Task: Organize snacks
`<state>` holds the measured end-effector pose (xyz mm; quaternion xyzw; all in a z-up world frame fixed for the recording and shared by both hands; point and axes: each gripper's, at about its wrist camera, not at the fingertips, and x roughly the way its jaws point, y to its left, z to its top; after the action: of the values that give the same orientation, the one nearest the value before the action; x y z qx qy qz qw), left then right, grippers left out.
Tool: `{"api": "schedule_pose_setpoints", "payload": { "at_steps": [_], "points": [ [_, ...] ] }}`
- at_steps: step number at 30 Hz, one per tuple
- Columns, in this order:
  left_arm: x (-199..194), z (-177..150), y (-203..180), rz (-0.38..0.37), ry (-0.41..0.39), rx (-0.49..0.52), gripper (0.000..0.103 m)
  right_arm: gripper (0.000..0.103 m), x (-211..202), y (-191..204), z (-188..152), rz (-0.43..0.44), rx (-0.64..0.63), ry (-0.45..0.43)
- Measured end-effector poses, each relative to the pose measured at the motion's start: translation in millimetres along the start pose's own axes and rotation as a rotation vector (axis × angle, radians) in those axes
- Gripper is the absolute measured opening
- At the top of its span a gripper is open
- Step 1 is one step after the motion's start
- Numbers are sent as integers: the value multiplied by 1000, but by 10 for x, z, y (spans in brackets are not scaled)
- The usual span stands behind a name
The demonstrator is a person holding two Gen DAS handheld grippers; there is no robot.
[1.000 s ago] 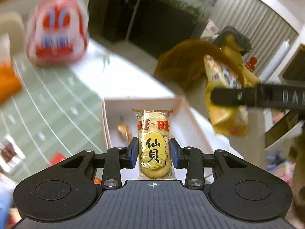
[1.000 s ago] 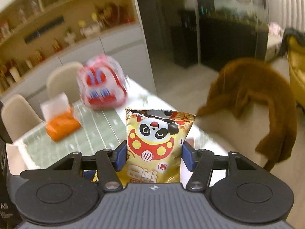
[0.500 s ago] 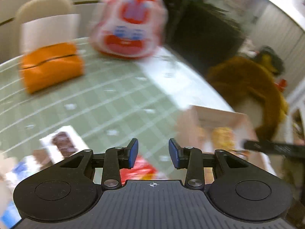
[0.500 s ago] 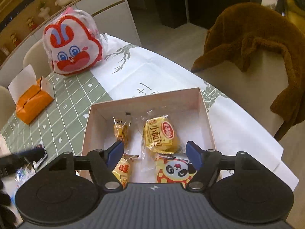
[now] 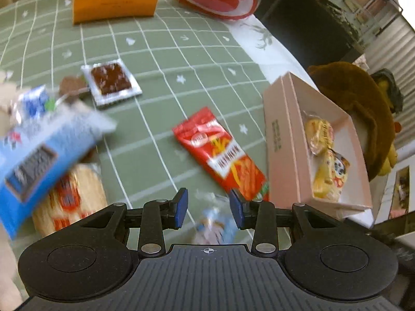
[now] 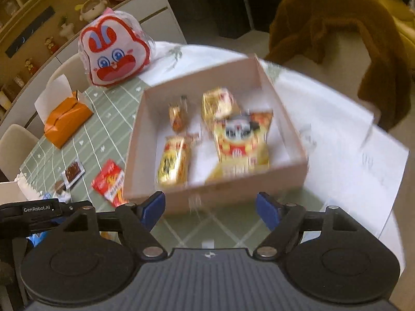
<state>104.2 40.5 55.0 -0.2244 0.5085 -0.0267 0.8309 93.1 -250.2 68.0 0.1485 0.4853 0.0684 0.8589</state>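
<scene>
While both tools, left (image 5: 208,208) and right (image 6: 210,208), gape empty, the light, crinkly red packet (image 5: 220,153) mid-frame suits a pinch across its width.

Both your views are evenly, softly lit, with fisheye bending at the edges. Motion blur smears the pink box (image 6: 215,140) and blue packet (image 5: 39,153).

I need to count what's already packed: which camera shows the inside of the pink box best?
The right wrist view: it looks down into the pink box, showing four packets, though blurred. The left wrist view sees the box side-on at the right edge, with two packets visible.
</scene>
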Motion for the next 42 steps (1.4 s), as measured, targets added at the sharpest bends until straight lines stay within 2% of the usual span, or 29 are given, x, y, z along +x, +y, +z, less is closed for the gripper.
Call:
{"api": "schedule_pose_setpoints", "payload": {
  "at_steps": [3,8,15,20,28,30,32,35,36,38,42],
  "points": [
    [-114,-170,-73,19,-22,72,40,78,94,87,-128,31,-11,42],
    [-107,-393,-130,29,40,176,40,78,272,238,-270,38,-48,85],
    [-77,-515,-220,17,59,201,41,78,392,324,-383,13,-104,98],
    [48,-547,-436,-46,87,185,39,78,327,134,-342,-19,-66,80],
    [158,-624,-869,-101,109,253,36,78,188,-286,-339,-79,22,58],
    [146,-565,-927,-99,98,283,36,79,177,-354,-354,-78,29,50],
    [82,-440,-912,-97,49,283,36,81,181,-365,-359,-81,36,45],
    [-147,-137,-665,-170,-139,152,36,84,182,-344,-380,-88,23,39],
    [-185,-47,-582,-167,-194,119,36,84,182,-326,-397,-92,9,34],
    [-112,167,-496,-88,-257,113,36,84,182,-280,-442,-109,-32,26],
    [434,553,-553,56,-169,262,36,84,208,-177,-468,-157,-85,32]
  ]
}}
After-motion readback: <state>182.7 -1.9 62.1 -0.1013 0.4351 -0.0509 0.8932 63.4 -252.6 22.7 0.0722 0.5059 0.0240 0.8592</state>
